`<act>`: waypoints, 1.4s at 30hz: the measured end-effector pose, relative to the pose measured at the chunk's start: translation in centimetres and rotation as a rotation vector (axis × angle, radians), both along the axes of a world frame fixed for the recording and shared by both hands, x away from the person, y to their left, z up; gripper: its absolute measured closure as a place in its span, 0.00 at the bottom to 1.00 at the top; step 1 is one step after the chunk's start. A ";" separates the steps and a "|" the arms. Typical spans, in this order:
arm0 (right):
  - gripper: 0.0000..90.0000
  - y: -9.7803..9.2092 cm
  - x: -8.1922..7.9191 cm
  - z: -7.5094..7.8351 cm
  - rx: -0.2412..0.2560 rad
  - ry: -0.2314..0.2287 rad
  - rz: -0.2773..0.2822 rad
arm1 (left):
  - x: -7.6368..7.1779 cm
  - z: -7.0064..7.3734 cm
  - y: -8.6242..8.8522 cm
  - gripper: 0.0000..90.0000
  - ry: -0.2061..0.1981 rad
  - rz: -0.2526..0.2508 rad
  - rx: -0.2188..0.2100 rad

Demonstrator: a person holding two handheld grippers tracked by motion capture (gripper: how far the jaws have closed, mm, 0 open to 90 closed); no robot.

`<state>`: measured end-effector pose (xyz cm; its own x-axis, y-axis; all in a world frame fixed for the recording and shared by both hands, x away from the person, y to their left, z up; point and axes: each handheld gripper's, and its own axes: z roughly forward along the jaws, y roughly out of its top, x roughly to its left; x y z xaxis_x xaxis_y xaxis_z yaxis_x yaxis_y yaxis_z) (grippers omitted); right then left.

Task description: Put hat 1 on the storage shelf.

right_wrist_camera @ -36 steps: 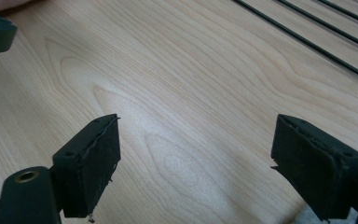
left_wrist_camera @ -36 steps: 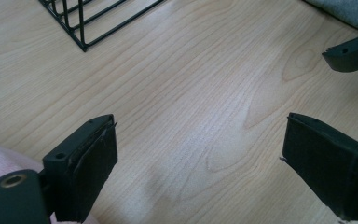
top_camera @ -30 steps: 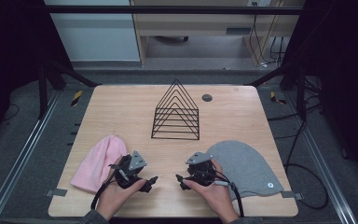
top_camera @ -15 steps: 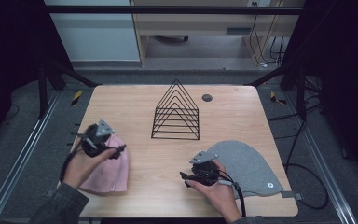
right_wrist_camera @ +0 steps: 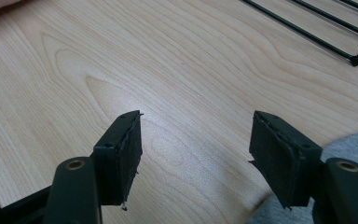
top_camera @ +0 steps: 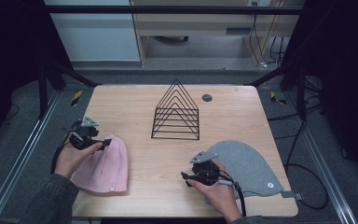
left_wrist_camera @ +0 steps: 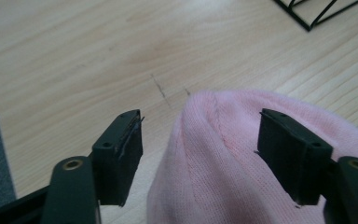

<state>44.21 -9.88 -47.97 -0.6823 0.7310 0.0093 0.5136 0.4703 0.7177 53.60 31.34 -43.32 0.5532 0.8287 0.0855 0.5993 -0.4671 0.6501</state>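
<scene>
Sliding in from the table edge, left gripper (left_wrist_camera: 200, 154) now straddles pink hat's (left_wrist_camera: 242, 177) tip, jaws wide, nothing gripped; right gripper (right_wrist_camera: 196, 158) unmoved, gaping empty.

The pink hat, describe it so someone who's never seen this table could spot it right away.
On the wooden table, look at the near left corner, left of the black wire rack. The pink hat lies flat there, its tip between the left gripper's open jaws. It is knitted; the grey hat is smooth.
</scene>
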 end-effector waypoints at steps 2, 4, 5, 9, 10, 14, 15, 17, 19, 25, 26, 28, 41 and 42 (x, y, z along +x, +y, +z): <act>0.38 0.0 0.0 -0.1 0.002 0.003 0.005 | 0.6 -1.2 -0.2 0.29 0.040 -0.002 0.014; 0.38 0.1 0.0 -0.1 0.003 0.004 0.008 | 0.7 -1.5 -0.3 0.27 0.049 0.004 0.020; 0.38 0.1 0.0 -0.1 0.002 0.007 0.008 | 0.9 -1.8 -0.2 0.25 0.056 0.006 0.031; 0.38 0.1 0.0 -0.1 0.009 0.012 0.013 | 1.3 -2.8 0.1 0.27 0.084 0.007 0.011; 0.38 0.2 0.0 -0.1 0.008 0.013 0.016 | 1.3 -2.8 0.1 0.27 0.084 0.007 0.011; 0.38 0.3 0.0 -0.1 0.006 0.013 0.017 | 1.3 -3.5 -0.1 0.43 0.133 -0.020 -0.024; 0.38 0.4 0.0 -0.1 0.009 0.012 0.020 | 1.3 -3.5 -0.1 0.50 0.133 -0.020 -0.024; 0.38 0.4 0.0 -0.1 0.013 0.009 0.019 | 1.1 -3.5 -0.1 0.62 0.139 -0.039 -0.023; 0.37 0.4 0.1 -0.1 0.019 0.004 0.015 | 1.0 -3.4 0.0 0.74 0.141 -0.047 -0.021; 0.36 0.2 0.2 0.1 0.045 -0.010 0.001 | 0.1 -2.5 -0.1 0.87 0.097 -0.024 -0.039; 0.36 0.1 0.2 0.2 0.053 -0.014 -0.002 | -0.3 -2.0 -0.1 0.87 0.078 -0.021 -0.050; 0.35 -0.1 0.2 0.4 0.060 -0.025 -0.006 | -1.2 -0.7 -0.4 0.87 0.034 -0.030 -0.064; 0.33 0.5 -0.5 2.8 0.093 -0.106 0.001 | -6.3 5.9 -5.4 0.88 -0.222 -0.165 -0.013; 0.33 0.5 -0.5 2.8 0.093 -0.106 0.001 | -6.3 5.9 -5.4 0.88 -0.222 -0.165 -0.013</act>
<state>43.74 -9.38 -45.12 -0.6835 0.7299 0.0047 0.4323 0.3996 0.8084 47.27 25.95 -37.46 0.6497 0.7308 0.2094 0.3584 -0.5373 0.7634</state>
